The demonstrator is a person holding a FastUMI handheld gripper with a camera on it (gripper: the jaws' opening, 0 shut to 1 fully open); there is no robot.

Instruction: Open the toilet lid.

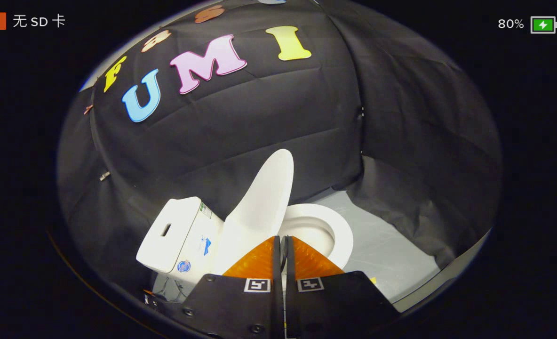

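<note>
With the toilet lid point(264, 197) already swung up, leaning back toward the tank point(177, 235), just ahead of the tongs point(283, 242). Tongs pressed together, pinching nothing, tips right at the lid's lower edge. Bowl point(328, 233) open beyond them, inside hard to make out. Grey floor point(386, 245) alongside.

No wording can be read on the toilet or the gripper.
The tank point(175, 226) carries small blue stickers point(206, 246), too small to read; the gripper point(282, 241), fingers closed together on nothing, bears a square black-and-white coded marker point(257, 285) on each finger.
</note>
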